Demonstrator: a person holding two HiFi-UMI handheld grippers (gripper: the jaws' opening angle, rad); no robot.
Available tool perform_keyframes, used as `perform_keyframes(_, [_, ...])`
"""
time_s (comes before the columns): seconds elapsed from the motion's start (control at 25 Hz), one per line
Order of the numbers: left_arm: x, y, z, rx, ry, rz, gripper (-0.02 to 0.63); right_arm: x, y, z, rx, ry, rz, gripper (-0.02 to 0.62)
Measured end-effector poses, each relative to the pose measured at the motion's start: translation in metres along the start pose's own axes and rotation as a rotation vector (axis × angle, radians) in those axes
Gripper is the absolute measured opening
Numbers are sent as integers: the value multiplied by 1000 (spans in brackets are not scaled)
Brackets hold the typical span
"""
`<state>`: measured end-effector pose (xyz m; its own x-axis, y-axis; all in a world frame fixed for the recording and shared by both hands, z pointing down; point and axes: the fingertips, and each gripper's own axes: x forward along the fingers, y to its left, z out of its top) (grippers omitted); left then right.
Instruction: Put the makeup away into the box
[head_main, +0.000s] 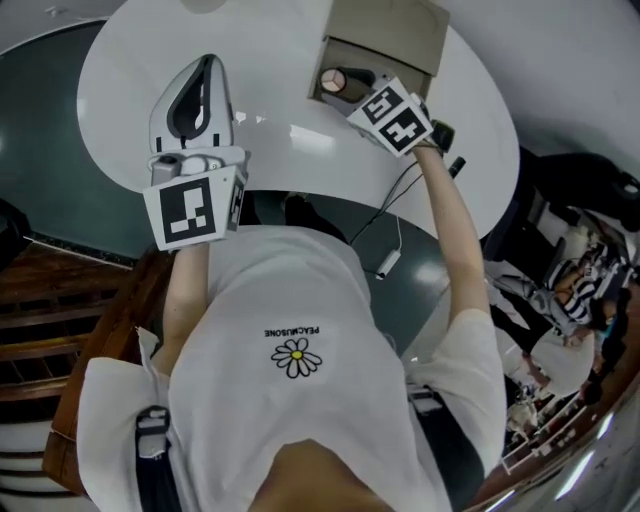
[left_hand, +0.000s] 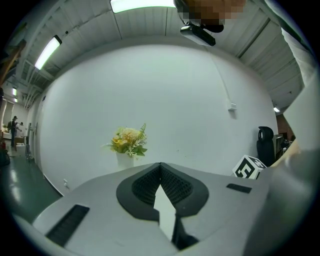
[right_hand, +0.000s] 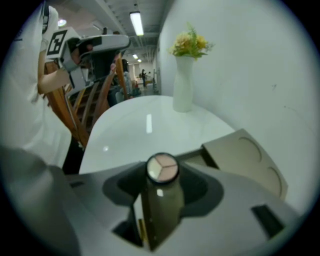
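My right gripper (head_main: 341, 86) is shut on a makeup container (head_main: 333, 79), an olive tube with a round three-coloured end. It hangs at the near edge of the open beige box (head_main: 385, 35) on the white table (head_main: 300, 150). In the right gripper view the tube (right_hand: 162, 168) sits between the jaws of the right gripper (right_hand: 160, 186), pointing out over the table, and the box lid (right_hand: 245, 155) lies to the right. My left gripper (head_main: 209, 64) is over the table's left part; its tips meet with nothing between them. The left gripper (left_hand: 160, 167) faces the white wall.
A white vase of yellow flowers (right_hand: 185, 75) stands at the table's far end by the wall. A cable and small black items (head_main: 452, 160) lie at the table's right edge. Wooden furniture (head_main: 60, 300) is at the left, and seated people (head_main: 570, 290) are at the right.
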<state>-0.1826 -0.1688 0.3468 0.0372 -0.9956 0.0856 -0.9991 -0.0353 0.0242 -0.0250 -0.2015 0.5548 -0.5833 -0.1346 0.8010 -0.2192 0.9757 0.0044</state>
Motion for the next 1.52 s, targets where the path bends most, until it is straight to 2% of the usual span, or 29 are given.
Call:
perform_keyframes(0.28, [0,5,-11,-3,53,44,20,23,-8,-20,5,52,97,229])
perform_keyframes(0.56, [1,1,-16,6,63,22,20,34,-6,-30,-61,101,224,229])
perform_keyframes(0.68, [1,1,-18,7,66,23,20,34,-5,-30,-115,113,250,229])
perform_keyframes(0.96, [-5,3,-17,5,61,34,20,33,-3,-30,-184,144,217,230])
perform_keyframes(1.16, [-7,1,-17,10,56,33,20,38,-9,-37,-167,167,166,230])
perform_keyframes(1.52, [-12,-1,-15,10,50,23,20,26,-10,-35,-171,174,146,233])
